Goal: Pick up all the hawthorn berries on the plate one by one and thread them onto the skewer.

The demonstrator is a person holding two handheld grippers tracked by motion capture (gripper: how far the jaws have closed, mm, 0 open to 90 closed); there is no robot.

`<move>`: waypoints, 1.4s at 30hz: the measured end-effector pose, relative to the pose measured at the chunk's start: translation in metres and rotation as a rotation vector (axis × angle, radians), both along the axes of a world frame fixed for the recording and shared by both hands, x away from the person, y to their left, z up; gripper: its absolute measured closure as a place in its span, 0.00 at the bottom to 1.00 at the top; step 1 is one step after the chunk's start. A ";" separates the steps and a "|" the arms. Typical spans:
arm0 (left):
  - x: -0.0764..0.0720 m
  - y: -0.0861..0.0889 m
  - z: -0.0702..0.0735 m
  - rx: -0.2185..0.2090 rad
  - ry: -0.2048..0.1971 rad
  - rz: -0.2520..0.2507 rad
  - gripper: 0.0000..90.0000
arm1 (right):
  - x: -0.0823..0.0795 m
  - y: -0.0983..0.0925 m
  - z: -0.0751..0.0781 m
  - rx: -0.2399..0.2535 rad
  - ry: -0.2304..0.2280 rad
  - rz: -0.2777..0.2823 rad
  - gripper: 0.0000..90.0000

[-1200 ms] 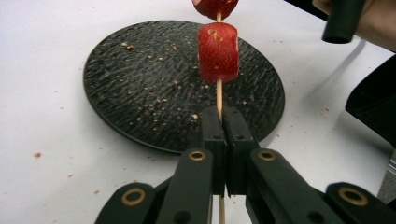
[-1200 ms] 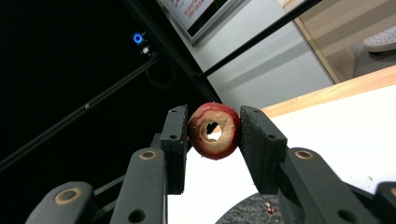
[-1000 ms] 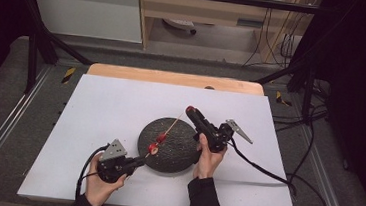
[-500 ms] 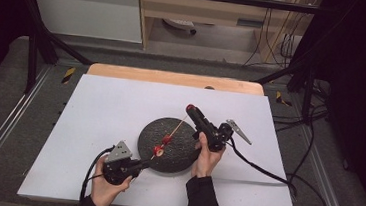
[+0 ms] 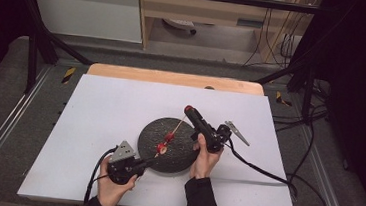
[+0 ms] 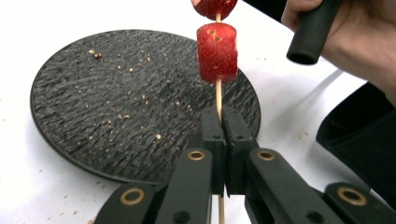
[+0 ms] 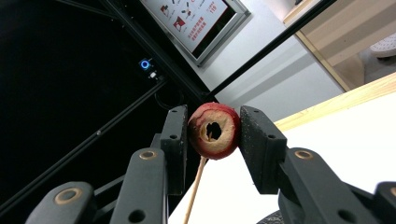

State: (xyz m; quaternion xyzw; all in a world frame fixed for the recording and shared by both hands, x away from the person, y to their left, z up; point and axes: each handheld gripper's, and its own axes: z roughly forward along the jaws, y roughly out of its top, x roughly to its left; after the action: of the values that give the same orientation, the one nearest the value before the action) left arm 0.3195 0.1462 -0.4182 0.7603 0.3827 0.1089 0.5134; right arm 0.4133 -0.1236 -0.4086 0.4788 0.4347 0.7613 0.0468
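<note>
A thin wooden skewer [image 6: 218,95] carries a red strawberry piece [image 6: 217,51], with a second piece [image 6: 214,5] farther up. My left gripper [image 6: 223,116] is shut on the skewer's lower end, at the near edge of the black round plate [image 6: 107,88]. In the high view the left gripper [image 5: 148,161] sits at the plate's [image 5: 151,130] near-left rim and the skewer [image 5: 176,128] slants up to the right gripper [image 5: 189,109]. My right gripper [image 7: 214,128] is shut on a round red fruit piece [image 7: 215,130] with a hole through it, at the skewer's [image 7: 196,186] far tip.
Crumbs lie scattered over the plate, which rests on a white board [image 5: 110,111] atop a wooden table [image 5: 173,77]. Cables [image 5: 265,173] trail off to the right. The person's right hand [image 6: 355,32] is close above the skewer in the left gripper view.
My left hand and its gripper have shifted slightly to the right, toward the plate's rim. The right gripper has stayed in place.
</note>
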 end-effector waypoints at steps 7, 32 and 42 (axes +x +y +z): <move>0.003 -0.009 0.001 -0.019 0.007 0.020 0.98 | -0.002 0.001 -0.002 0.007 0.003 0.009 0.71; 0.021 -0.021 0.011 -0.038 0.008 0.034 0.98 | -0.010 0.006 -0.009 -0.040 0.008 0.049 0.71; 0.023 -0.020 0.009 -0.031 0.007 0.027 0.98 | -0.011 0.006 -0.010 -0.084 0.011 0.069 0.70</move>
State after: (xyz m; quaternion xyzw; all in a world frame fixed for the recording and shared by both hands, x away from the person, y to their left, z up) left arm 0.3421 0.1264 -0.4093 0.7474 0.3963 0.1074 0.5222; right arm 0.4020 -0.1180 -0.4184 0.4654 0.4829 0.7408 0.0381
